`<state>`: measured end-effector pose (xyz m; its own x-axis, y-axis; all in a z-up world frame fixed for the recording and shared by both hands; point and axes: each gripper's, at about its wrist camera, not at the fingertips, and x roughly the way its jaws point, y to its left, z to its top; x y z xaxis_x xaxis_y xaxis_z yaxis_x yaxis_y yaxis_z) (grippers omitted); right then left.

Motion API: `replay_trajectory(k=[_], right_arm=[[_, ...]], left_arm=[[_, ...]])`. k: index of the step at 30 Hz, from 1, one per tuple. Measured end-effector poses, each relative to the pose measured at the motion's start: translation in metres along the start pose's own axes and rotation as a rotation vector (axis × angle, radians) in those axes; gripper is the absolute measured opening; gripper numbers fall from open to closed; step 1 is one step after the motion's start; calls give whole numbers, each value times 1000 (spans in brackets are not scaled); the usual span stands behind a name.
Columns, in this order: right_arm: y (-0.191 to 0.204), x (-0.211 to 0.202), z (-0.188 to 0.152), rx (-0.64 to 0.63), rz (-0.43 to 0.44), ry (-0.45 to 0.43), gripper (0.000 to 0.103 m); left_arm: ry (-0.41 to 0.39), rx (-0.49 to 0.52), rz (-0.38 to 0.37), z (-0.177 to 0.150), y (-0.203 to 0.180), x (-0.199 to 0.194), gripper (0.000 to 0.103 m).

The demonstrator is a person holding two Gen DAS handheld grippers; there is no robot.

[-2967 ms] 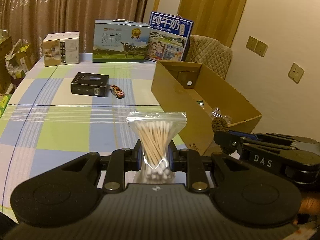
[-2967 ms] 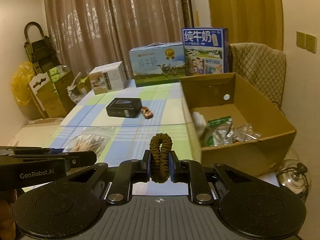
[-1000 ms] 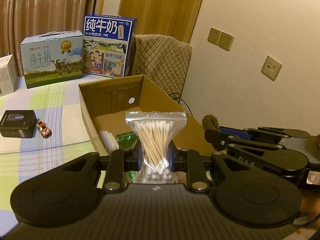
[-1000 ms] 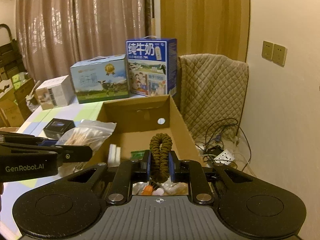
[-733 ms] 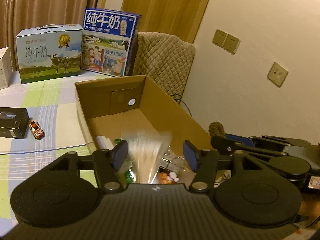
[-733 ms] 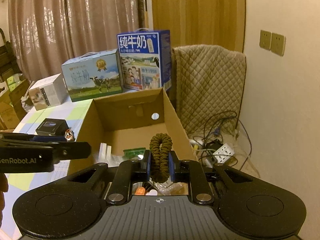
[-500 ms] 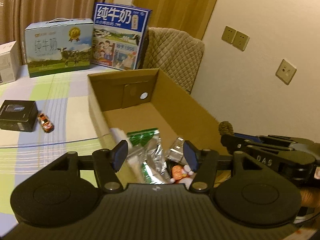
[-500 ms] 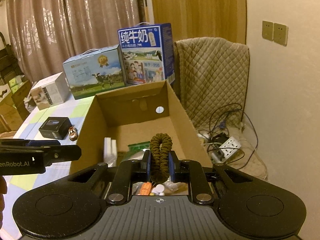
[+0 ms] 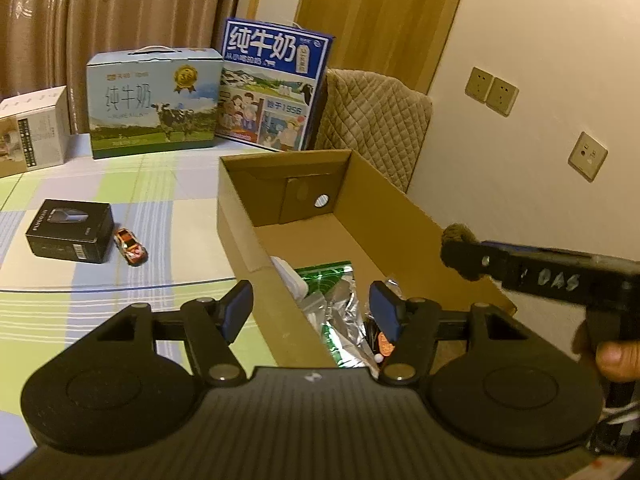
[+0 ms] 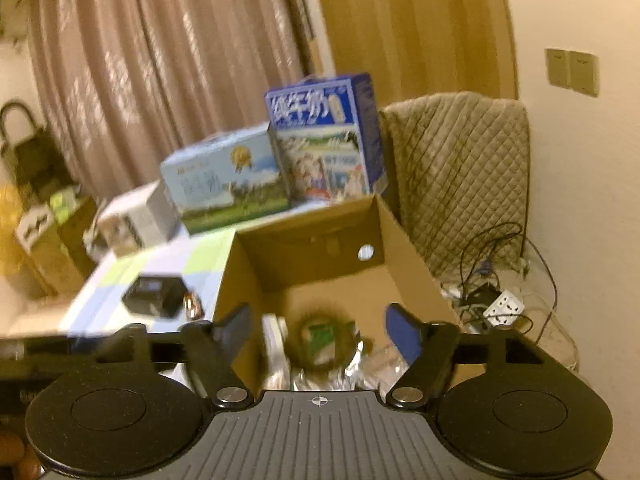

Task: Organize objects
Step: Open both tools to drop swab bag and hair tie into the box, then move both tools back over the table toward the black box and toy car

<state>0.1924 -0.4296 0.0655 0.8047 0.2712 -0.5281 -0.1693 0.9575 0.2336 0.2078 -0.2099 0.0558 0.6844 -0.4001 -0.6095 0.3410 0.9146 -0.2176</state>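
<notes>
milk cartons: two, one pale blue [image 9: 154,104], one dark blue [image 9: 274,86]
cardboard box [image 9: 400,208]: one, open top
small black box [image 9: 70,231]: one
toy car [image 9: 131,241]: just one
white box [image 9: 34,132]: one, far left
wall sockets: three plates, a pair [image 9: 492,91] plus a single [image 9: 588,156]
power strip [image 10: 504,304]: one, on the floor
grippers: two, left [image 9: 311,310] and right [image 10: 318,326]
braided loop [image 10: 324,340]: one, blurred
stuff inside the box: too jumbled to count
</notes>
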Motion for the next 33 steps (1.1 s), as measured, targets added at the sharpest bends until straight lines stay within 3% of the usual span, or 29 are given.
replay_trajectory(k=[10,19,33], right_arm=[[2,-18,-7,2,-31,7,72],[27,-40,-5,-33,-36,-14,72],[100,-54,-4,-110,14,-25,72]], left_arm=[[24,2,43,-18,17,-17,66],[23,7,55,-30,24,-40,70],[5,-1,109,-42,64,-91,94]])
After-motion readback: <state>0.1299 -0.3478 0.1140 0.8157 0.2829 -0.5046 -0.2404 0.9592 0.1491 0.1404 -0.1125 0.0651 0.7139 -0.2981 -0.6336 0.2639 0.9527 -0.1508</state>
